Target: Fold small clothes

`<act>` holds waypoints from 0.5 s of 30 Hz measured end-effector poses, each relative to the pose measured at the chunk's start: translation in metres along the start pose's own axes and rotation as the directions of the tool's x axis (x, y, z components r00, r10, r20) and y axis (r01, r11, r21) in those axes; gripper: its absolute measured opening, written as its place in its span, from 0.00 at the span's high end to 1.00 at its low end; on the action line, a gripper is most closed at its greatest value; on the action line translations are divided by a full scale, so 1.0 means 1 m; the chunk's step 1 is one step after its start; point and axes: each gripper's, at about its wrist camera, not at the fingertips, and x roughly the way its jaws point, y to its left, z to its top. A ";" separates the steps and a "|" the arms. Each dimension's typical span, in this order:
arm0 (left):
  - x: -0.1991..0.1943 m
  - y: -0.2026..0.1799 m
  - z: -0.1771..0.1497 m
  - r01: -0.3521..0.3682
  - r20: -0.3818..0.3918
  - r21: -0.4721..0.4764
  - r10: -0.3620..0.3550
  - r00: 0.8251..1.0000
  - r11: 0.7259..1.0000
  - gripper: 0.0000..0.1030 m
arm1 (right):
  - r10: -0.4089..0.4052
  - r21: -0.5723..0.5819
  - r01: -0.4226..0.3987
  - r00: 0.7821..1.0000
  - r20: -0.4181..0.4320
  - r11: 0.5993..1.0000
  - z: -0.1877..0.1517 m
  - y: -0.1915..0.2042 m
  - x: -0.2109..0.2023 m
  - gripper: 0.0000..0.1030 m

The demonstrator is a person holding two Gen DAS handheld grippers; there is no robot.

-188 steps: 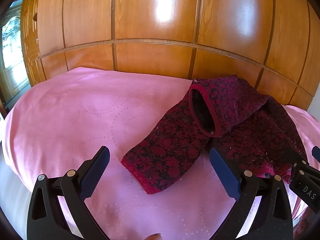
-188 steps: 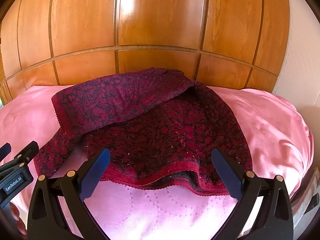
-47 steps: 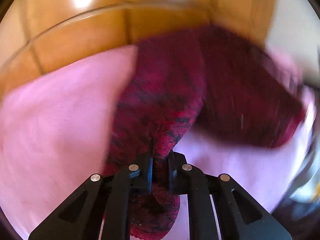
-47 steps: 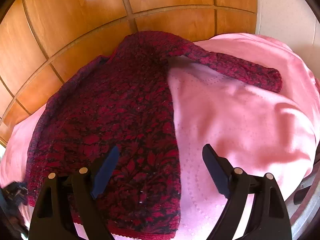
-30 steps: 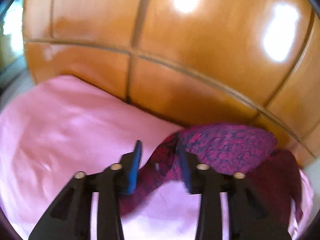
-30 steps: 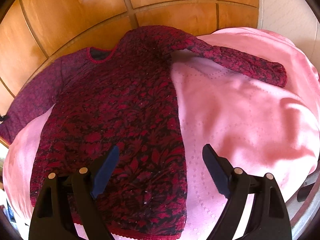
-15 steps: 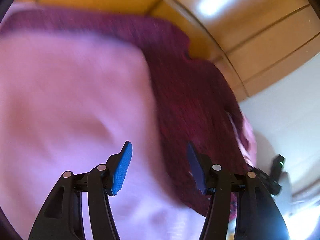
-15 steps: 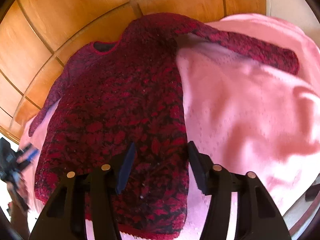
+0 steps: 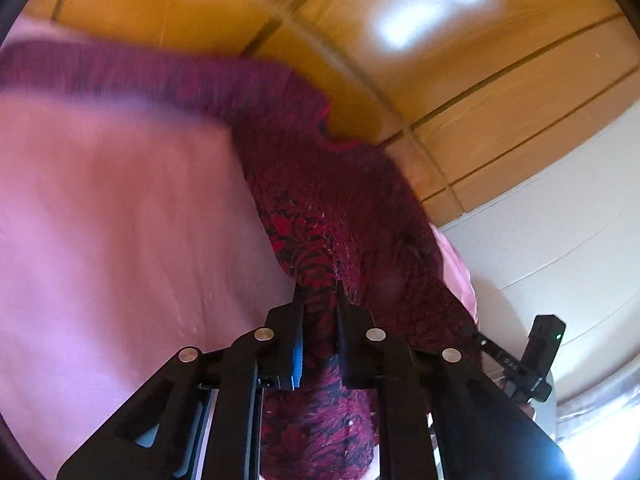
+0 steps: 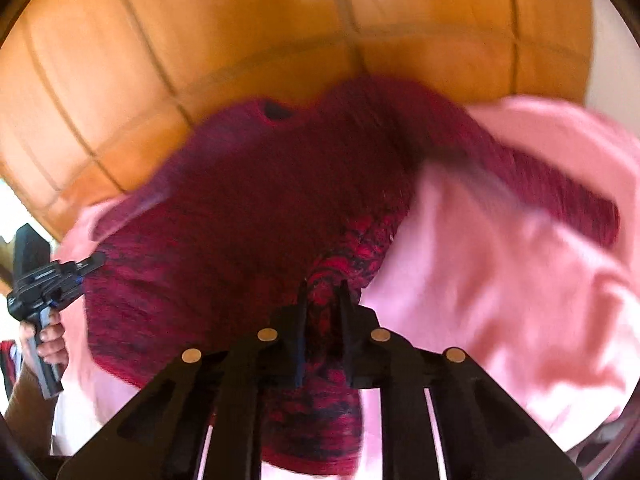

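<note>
A dark red and black patterned sweater [image 9: 328,184] lies spread front-up on a pink bedspread [image 9: 120,220], sleeves out to both sides. My left gripper [image 9: 318,292] is shut on the sweater's lower left hem corner. My right gripper [image 10: 323,288] is shut on the lower right hem corner of the sweater [image 10: 248,216]. The fabric bunches between each pair of fingers. The neck opening [image 10: 276,112] points toward the wooden wall. Both views are blurred by motion.
Glossy wooden panels [image 9: 400,20] rise behind the bed. A white wall [image 9: 560,220] stands to the right. The left gripper and the hand holding it [image 10: 44,292] show at the right wrist view's left edge; the right gripper [image 9: 532,356] shows in the left view.
Half a second ago both grippers were open above the sweater's bottom edge. Both have come down onto the hem corners and shut on the fabric.
</note>
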 end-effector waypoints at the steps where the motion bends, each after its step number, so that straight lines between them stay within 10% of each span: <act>1: -0.015 -0.007 0.000 -0.014 0.009 0.027 0.014 1.000 1.000 0.89 | 0.013 -0.020 -0.013 1.000 0.015 1.000 0.002 0.006 -0.008 0.88; 7: -0.070 -0.019 -0.031 -0.072 0.006 0.076 0.072 0.997 0.995 0.89 | 0.052 -0.124 -0.047 0.998 0.030 0.991 -0.024 0.023 -0.052 0.89; 15: -0.041 0.028 -0.140 -0.237 -0.151 0.016 0.237 0.960 0.971 0.86 | -0.108 -0.098 0.088 0.968 -0.228 0.991 -0.123 -0.028 -0.024 0.89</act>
